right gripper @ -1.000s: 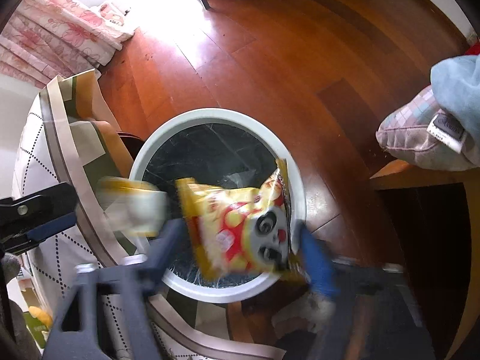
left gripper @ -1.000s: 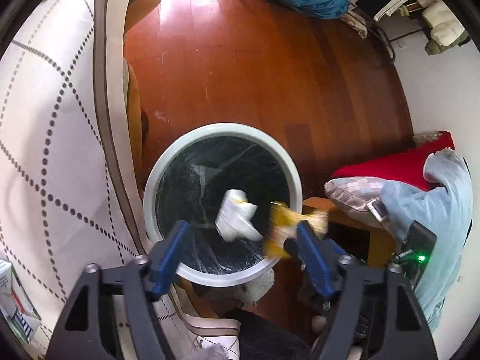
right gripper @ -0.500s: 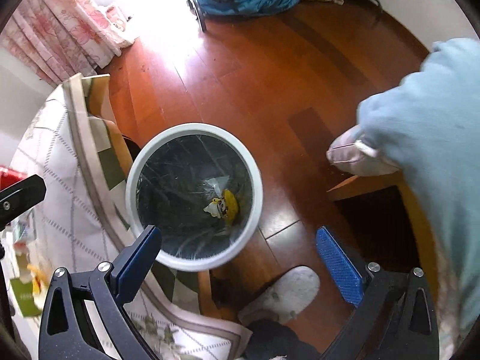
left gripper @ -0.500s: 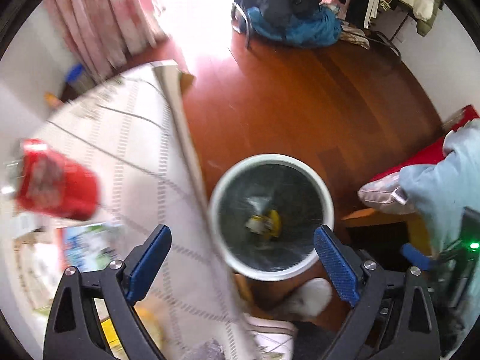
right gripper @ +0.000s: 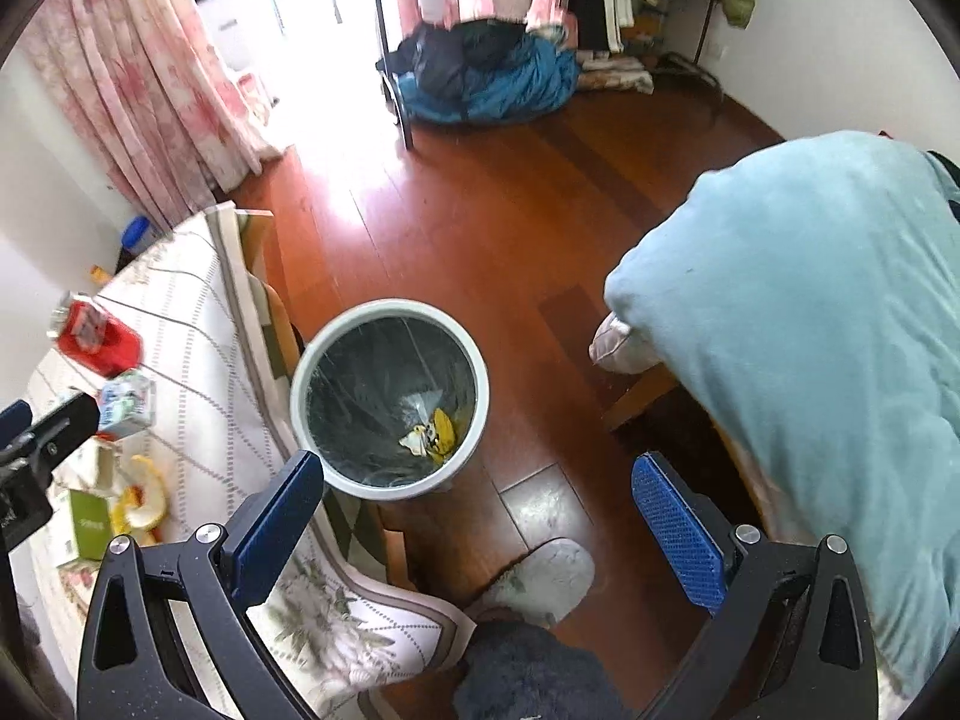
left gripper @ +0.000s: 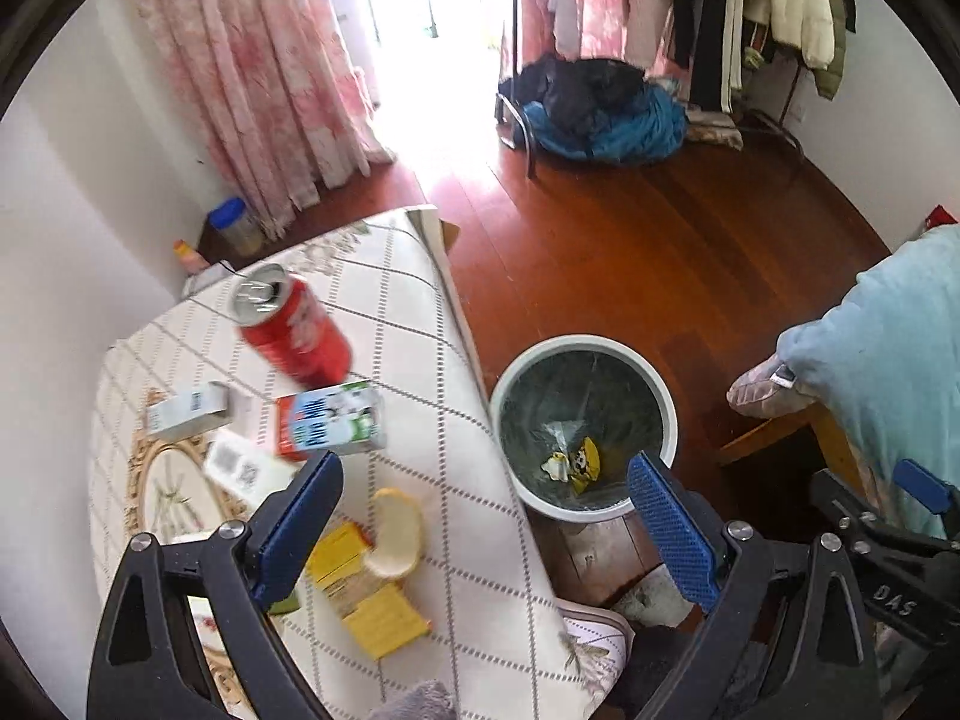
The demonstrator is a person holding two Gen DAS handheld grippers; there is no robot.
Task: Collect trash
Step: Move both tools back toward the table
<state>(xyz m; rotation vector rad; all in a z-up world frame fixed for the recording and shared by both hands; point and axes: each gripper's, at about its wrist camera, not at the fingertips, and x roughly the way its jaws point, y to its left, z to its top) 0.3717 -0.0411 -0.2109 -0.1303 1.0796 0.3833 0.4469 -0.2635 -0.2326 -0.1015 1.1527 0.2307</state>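
While red-brown wooden floor (right gripper: 480,228) fills the room, a cloth-covered bench (left gripper: 420,372) carries a red can (left gripper: 294,330) and a blurred blue-white carton (left gripper: 330,426), its print unreadable. Yellow wrappers (right gripper: 435,432) lie inside the white bin (right gripper: 474,372), between and beyond both released jaws of left gripper (left gripper: 480,522) and right gripper (right gripper: 477,525).

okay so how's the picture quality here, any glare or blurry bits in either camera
Left wrist view: the window is blown out, casting glare on the floor; the red can and milk carton are slightly motion-blurred. Right wrist view: same blown-out window, glare streak on the floor; bin sharp; fisheye bends the edges.
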